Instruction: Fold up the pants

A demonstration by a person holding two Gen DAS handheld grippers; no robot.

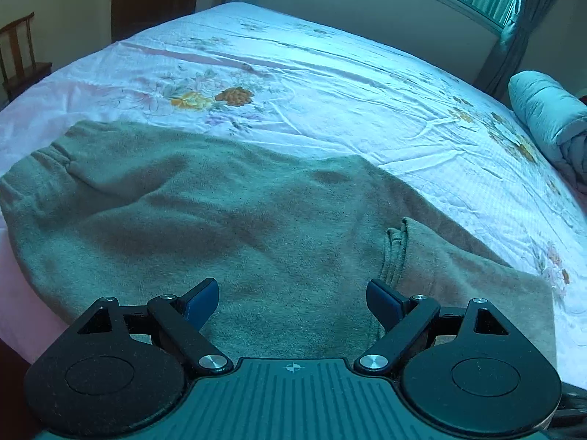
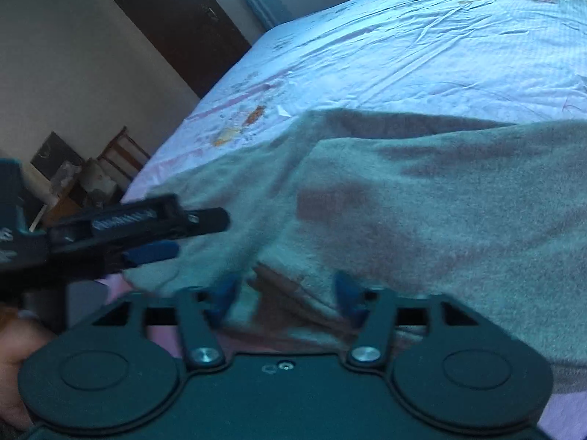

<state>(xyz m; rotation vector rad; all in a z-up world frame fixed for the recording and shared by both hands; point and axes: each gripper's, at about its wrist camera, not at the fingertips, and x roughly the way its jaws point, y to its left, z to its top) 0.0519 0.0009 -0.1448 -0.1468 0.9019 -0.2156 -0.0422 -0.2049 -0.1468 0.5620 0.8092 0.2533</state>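
Left wrist view shows the pants (image 1: 227,220), a greyish fleece pair, lying along the near edge of the bed (image 1: 330,84), spread over its flowered sheet, with the gathered waistband or cuff end toward the near left corner and a second layer of cloth lapped over the right part, its ribbed edge standing up just ahead of the left gripper (image 1: 292,302). That gripper hangs over the cloth with its jaws wide apart and nothing between them. In the right wrist view the right gripper (image 2: 284,291) also has its jaws apart; a folded lip of cloth lies in the gap, but the pads do not appear to press it, though blur makes this less than certain. The layers lying one over another suggest that at least one fold is already made, likely leg over leg or a first fold across. The bundle is still long and loose at the bed's edge, so further folds across its length, and some smoothing, seem to remain. A rolled quilt (image 1: 550,117) sits at the far right edge, well apart.
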